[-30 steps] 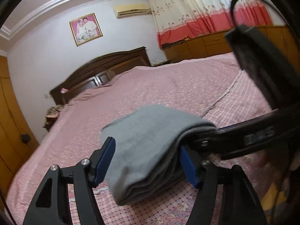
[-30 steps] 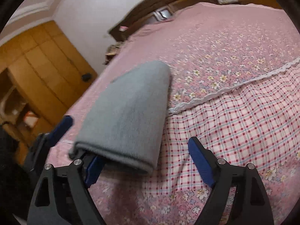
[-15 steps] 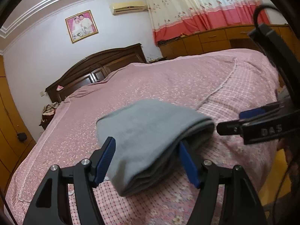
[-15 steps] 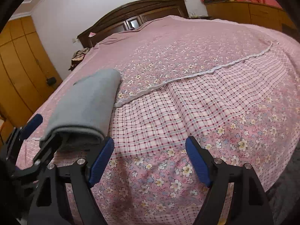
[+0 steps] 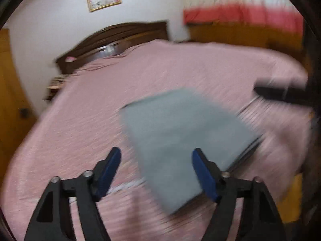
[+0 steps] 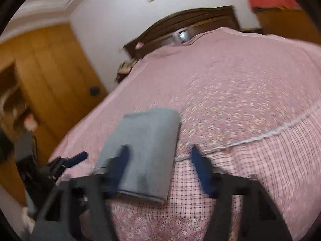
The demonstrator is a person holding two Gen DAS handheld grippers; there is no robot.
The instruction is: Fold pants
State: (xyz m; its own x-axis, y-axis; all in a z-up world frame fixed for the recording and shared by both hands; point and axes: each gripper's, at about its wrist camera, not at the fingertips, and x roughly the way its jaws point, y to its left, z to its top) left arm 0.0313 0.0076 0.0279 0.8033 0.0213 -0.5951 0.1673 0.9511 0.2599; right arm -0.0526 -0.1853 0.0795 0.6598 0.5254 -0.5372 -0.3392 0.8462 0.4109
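Note:
The grey pants (image 5: 180,138) lie folded into a thick rectangular stack on the pink bedspread (image 5: 100,104), near the bed's front edge. In the left wrist view my left gripper (image 5: 156,170) is open and empty, lifted above the stack's near end. In the right wrist view the stack (image 6: 144,148) lies flat by the white trim line; my right gripper (image 6: 158,170) is open and empty above its right part. The left gripper's blue fingertip (image 6: 78,157) shows at the left there. Both views are motion-blurred.
A dark wooden headboard (image 5: 112,38) stands at the far end of the bed. A wooden wardrobe door (image 6: 50,76) is on the left. Curtains and wooden cabinets (image 5: 240,26) line the right wall. The bed's front edge is close below both grippers.
Both grippers have let go of the folded pants and lifted up and back. The stack now rests flat on the bed. The right gripper has swung back over it.

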